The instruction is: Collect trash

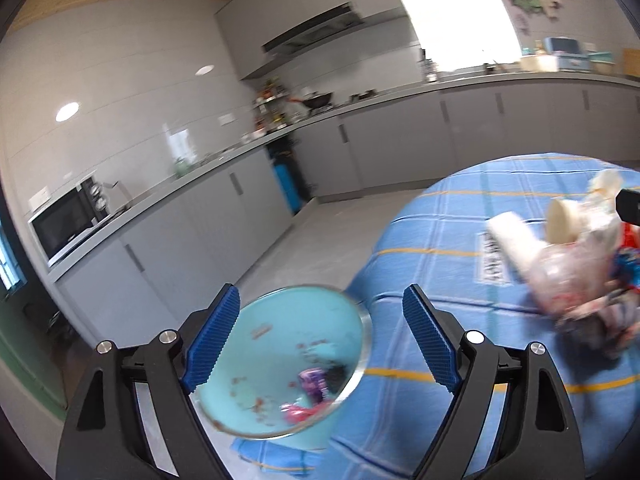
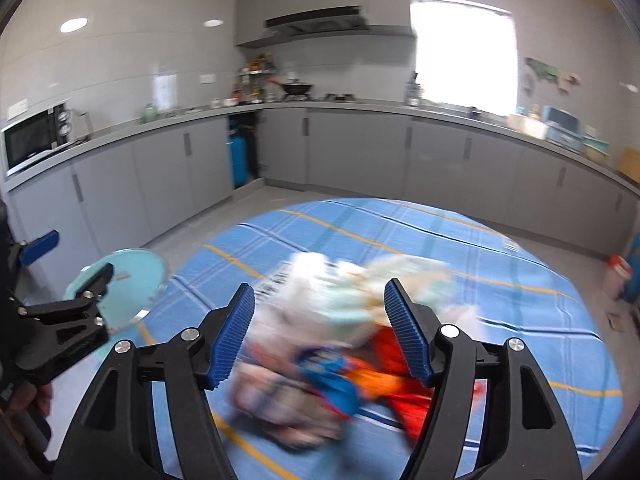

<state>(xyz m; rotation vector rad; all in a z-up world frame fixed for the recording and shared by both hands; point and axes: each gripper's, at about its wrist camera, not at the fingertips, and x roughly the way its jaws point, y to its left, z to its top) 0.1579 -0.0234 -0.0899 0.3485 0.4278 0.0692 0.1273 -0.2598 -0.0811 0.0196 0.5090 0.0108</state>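
On blue checked tablecloth [image 2: 520,280], blurred trash pile [image 2: 320,340] — right tongs [image 2: 320,328] apart, left tongs [image 1: 320,336] apart above bin [image 1: 280,360].

Round bench [image 2: 500,264] covered by a blue cloth [image 1: 452,216] with yellow and dark-blue check lines and a white printed patch near the pile. One heap of trash [image 2: 332,344] lies directly on the cloth, blurred: white paper or plastic wrappers on top, a pale round lid-like piece [image 1: 560,222], red-orange and blue packets lower down. Grey tiled floor [image 1: 320,232] around the bench; a light-blue bin [image 1: 288,360] stands just beside the bench edge, scraps inside.
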